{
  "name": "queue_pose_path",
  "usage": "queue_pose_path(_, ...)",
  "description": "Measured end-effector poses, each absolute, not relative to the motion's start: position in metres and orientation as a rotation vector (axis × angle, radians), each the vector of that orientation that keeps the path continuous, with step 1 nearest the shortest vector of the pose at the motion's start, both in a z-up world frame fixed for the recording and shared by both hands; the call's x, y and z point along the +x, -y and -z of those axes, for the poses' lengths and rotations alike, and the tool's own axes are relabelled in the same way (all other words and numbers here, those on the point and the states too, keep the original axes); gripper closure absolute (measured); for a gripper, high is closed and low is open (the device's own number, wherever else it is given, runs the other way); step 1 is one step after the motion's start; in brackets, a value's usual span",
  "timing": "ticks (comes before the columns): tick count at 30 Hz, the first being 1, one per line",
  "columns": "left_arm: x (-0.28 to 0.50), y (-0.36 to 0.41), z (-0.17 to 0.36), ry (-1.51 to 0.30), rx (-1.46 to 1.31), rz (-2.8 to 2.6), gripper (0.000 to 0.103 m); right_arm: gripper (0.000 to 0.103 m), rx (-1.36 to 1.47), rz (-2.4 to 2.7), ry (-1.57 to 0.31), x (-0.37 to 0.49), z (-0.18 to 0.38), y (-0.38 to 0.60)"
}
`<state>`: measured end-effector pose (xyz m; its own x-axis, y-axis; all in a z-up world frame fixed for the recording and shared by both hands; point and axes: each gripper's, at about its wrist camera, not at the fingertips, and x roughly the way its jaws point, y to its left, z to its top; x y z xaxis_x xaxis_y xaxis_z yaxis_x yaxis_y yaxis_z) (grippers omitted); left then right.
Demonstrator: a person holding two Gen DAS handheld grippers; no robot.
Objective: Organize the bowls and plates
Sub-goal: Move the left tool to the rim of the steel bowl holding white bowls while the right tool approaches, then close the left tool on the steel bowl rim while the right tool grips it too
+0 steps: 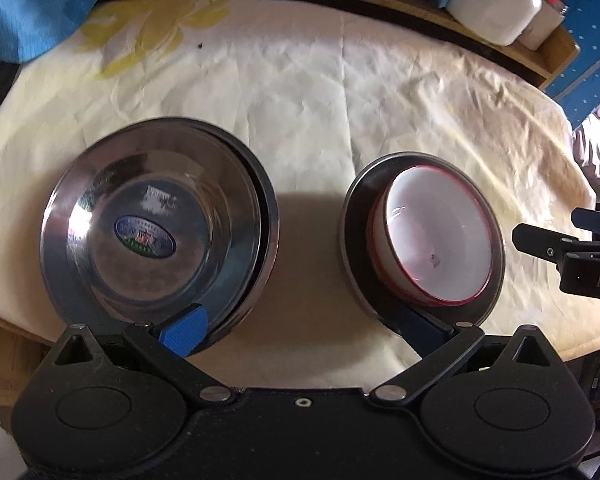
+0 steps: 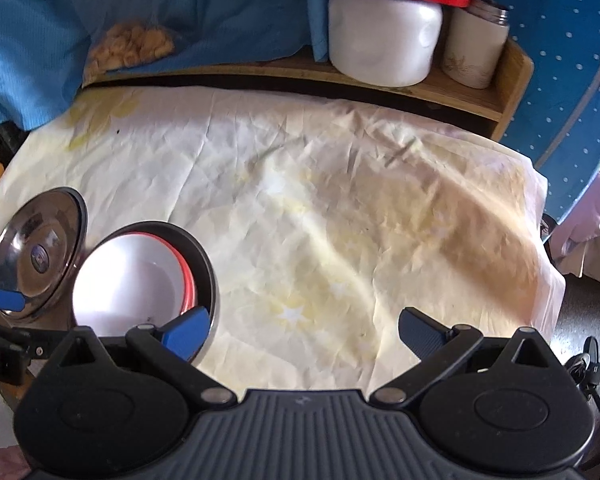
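Your two stacks sit side by side on the near left part of the bench. The steel plates (image 1: 156, 224) are nested, the top one slightly off-centre so a dark crescent of the lower rim shows on its right. Just beside them, apart by a strip of cloth, the white bowl (image 1: 436, 240) with a red rim rests inside a dark steel bowl (image 1: 354, 216), pushed toward that bowl's right wall.

Both of your tools are released. The left claw (image 1: 304, 330) is spread wide, one blue pad overlapping the plates' near rim in view and the other at the dark bowl's near edge, gripping neither. The right claw (image 2: 304, 332) is also wide open, with its left pad just at the bowl stack (image 2: 148, 276) and nothing between its pads.

My reading is that the sorting is nearly done and only tidying remains. If you square the stacks, nudge at the rims rather than pinch: polished steel is slick and thin-lipped, and a pad closing on it could skate. The white bowl looks smooth, plastic or melamine, and light enough to shift easily. Push gently, since the cream cloth (image 2: 340, 208) is wrinkled and loose and may drag with the dishes.

Farther back, a wooden shelf (image 2: 480, 92) carries a white jar (image 2: 384, 36) with a blue lid and a pale canister (image 2: 474, 46).
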<state>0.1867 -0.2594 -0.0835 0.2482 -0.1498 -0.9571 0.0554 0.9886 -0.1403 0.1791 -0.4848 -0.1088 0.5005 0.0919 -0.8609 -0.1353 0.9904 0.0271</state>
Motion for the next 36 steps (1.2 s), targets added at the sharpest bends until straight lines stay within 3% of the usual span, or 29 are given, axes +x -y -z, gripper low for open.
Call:
queue_pose_path(26,0.187,0.257,0.082,-1.337,-0.142,0.109,0.008,0.000,-0.070,-0.209,-1.069,0.200,0.118,0.483)
queue_pose_path(36,0.185,0.265,0.075,-1.322,-0.167,0.178,0.032,0.000,-0.090,-0.232,-1.068,0.203,0.118,0.480)
